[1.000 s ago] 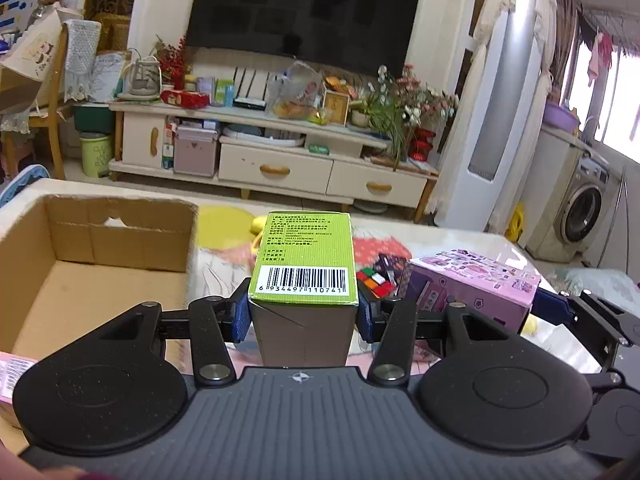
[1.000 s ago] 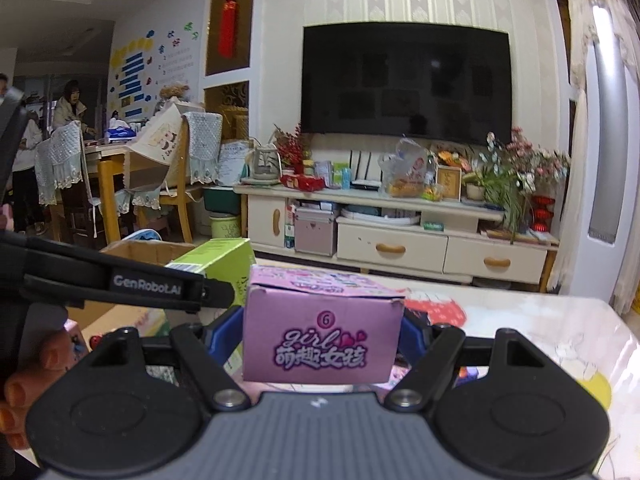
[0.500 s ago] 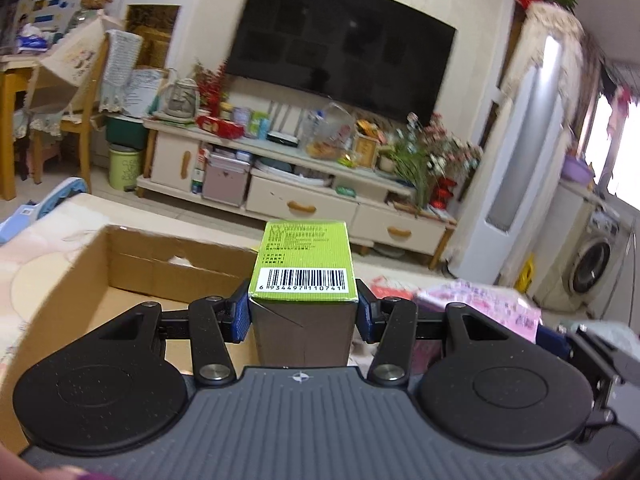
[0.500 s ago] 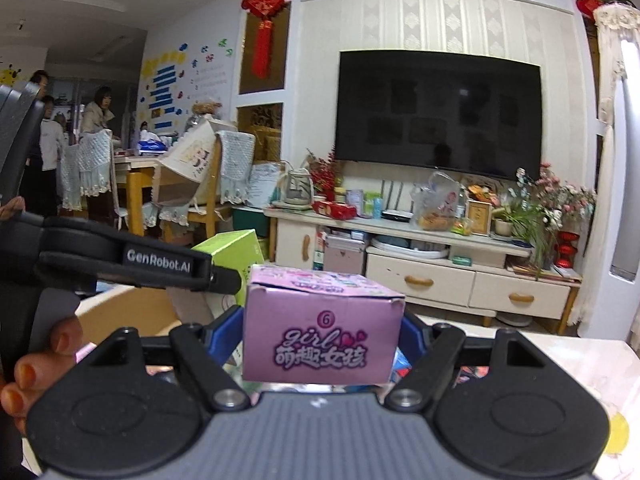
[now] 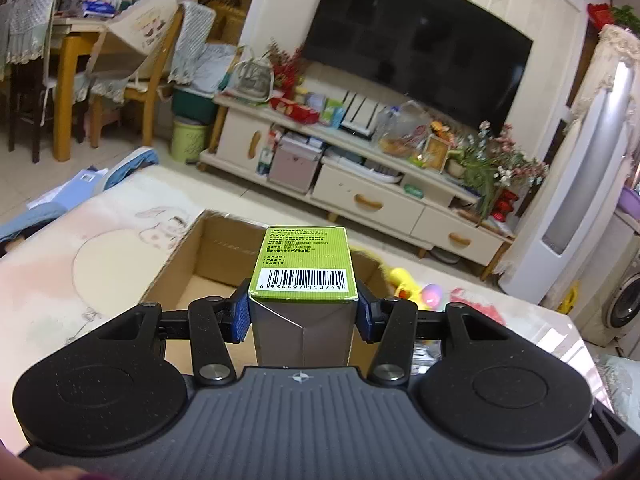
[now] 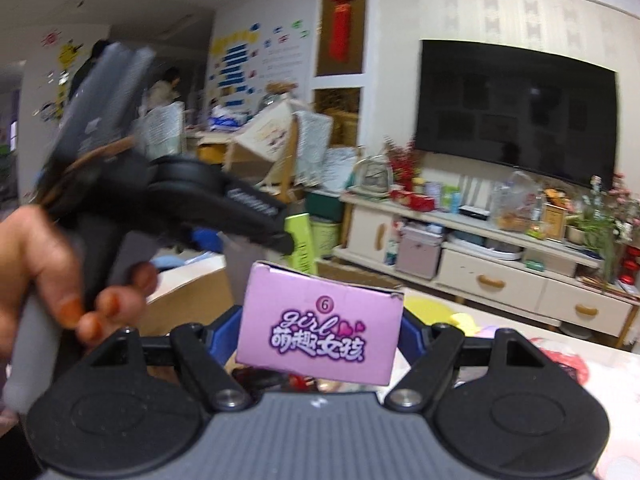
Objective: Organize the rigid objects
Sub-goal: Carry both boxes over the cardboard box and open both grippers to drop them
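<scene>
My left gripper is shut on a green box with a barcode, held above the open cardboard box on the table. In the right wrist view my right gripper is shut on a pink box printed "girl". To its left a hand holds the left gripper, with the green box edge-on at its tip. The cardboard box lies below them.
The table has a pale printed cover. Yellow and pink toys lie right of the cardboard box. A TV cabinet and a TV stand beyond. Dining chairs are at far left.
Both grippers have swung left with their boxes. The green box went from beside the cardboard box to above it. The pink box followed toward the cardboard box's right side.
</scene>
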`<action>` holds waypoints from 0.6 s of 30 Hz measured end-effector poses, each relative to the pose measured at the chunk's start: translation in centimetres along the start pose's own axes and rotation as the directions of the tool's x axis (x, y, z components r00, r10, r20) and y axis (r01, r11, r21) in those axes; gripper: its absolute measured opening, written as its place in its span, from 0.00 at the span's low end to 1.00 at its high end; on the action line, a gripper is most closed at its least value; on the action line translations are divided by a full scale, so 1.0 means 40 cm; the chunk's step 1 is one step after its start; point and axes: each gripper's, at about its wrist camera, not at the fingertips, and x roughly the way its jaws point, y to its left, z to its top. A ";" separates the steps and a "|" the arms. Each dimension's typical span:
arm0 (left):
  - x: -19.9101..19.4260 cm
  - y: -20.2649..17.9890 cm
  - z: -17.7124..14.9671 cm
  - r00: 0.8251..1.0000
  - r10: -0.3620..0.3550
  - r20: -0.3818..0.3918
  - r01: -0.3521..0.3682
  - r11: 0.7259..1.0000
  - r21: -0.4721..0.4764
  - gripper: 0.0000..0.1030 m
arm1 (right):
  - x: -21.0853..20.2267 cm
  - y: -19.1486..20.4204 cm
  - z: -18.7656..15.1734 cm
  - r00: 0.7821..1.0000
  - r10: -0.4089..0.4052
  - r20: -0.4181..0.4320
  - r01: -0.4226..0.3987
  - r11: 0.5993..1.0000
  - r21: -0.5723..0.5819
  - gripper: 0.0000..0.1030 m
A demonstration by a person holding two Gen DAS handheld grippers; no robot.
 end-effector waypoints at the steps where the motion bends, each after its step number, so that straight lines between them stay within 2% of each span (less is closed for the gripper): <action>1: 0.007 0.005 0.004 1.000 0.007 -0.007 -0.008 1.000 -0.002 0.59 | 0.004 0.008 -0.002 1.000 0.015 -0.005 -0.015 1.000 -0.007 0.75; 7: 0.001 0.032 -0.003 0.997 0.042 -0.065 -0.042 0.999 0.002 0.59 | 0.036 0.046 -0.019 0.994 0.088 -0.065 -0.090 0.995 -0.039 0.75; 12: 0.005 0.032 -0.006 0.993 0.064 -0.095 -0.065 0.998 0.003 0.58 | 0.051 0.065 -0.036 0.987 0.100 -0.129 -0.108 0.993 -0.053 0.76; 13: 0.003 0.029 -0.006 0.993 0.072 -0.096 -0.072 0.997 0.010 0.61 | 0.053 0.066 -0.040 0.985 0.099 -0.139 -0.107 0.993 -0.057 0.77; 14: 0.007 0.030 -0.003 0.992 0.082 -0.097 -0.081 0.997 0.015 0.69 | 0.056 0.068 -0.041 0.985 0.093 -0.147 -0.103 0.993 -0.061 0.78; 15: 0.007 0.030 -0.002 0.992 0.086 -0.095 -0.084 0.996 0.015 0.73 | 0.054 0.070 -0.044 0.985 0.088 -0.149 -0.099 0.993 -0.065 0.78; 18: 0.001 0.027 0.000 0.992 0.086 -0.094 -0.085 0.996 0.013 0.88 | 0.043 0.073 -0.047 0.988 0.070 -0.139 -0.082 0.993 -0.082 0.88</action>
